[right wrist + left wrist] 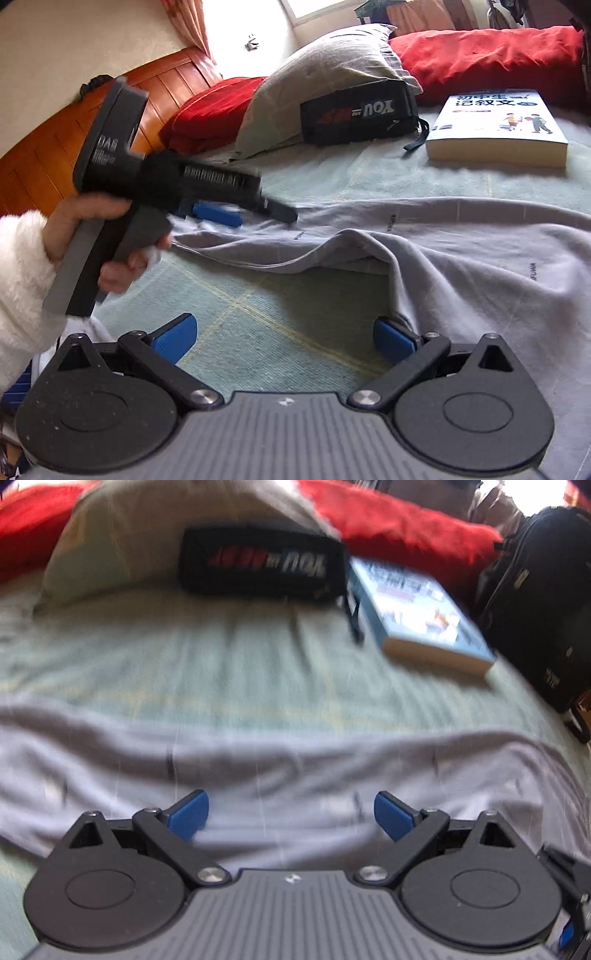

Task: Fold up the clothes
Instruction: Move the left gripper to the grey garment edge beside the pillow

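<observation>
Right claw (284,338) up close: blue ribbed pads on black linkage arms, silver screws at each pivot, two round black discs flanking a grey ridged housing with a small white mark at its centre. Left claw (291,814) shows the very same build, blue pads and black arms, though blurred. From the right wrist view its body is black with a grey grip and white lettering on the side, and the hand (88,225) wears a fluffy white sleeve (22,288).

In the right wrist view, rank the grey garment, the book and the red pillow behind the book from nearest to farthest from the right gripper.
From the right gripper:
1. Grey garment, touching its right finger.
2. Book, upper right on the bed.
3. Red pillow, behind the book at the far edge.
</observation>
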The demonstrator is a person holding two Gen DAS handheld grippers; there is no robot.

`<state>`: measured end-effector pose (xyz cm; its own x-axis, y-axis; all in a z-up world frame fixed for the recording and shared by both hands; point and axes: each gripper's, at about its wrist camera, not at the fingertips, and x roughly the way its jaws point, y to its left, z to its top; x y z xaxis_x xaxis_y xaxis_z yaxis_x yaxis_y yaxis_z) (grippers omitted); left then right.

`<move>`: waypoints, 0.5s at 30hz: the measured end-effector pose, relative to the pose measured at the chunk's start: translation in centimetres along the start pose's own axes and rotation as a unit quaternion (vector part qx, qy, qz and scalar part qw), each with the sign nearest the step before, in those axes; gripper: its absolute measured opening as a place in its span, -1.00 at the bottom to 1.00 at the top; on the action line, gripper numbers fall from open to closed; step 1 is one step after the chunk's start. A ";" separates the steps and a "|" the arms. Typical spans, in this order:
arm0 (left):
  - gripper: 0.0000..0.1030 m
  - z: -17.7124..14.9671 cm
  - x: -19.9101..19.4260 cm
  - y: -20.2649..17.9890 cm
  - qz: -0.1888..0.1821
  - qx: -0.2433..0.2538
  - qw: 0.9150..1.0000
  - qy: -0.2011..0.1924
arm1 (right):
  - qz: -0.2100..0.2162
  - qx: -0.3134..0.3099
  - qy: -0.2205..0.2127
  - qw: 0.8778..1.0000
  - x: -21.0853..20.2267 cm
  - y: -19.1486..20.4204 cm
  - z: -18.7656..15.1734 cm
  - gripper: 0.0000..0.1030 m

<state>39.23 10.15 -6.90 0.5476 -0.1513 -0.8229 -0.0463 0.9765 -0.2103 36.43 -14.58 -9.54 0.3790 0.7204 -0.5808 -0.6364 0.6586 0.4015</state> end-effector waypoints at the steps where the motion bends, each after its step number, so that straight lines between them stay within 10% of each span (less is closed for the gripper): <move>1: 0.86 -0.6 -0.1 0.1 -0.001 -0.003 1.000 0.002 | 0.001 0.002 -0.001 1.000 0.0 -0.1 0.0 1.00; 7: 0.87 -3.2 -2.5 0.3 -0.010 0.005 1.000 0.007 | 0.004 0.013 -0.002 1.000 0.1 -0.4 -0.1 1.00; 15: 0.87 2.0 -3.2 0.1 -0.031 -0.013 0.999 -0.025 | 0.004 0.018 -0.003 1.000 0.1 -0.4 -0.1 1.00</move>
<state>39.13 11.01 -3.24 0.5911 -0.2030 -0.7806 -0.0324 0.9611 -0.2745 36.66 -14.78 -9.79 0.3778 0.7274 -0.5729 -0.6157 0.6595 0.4313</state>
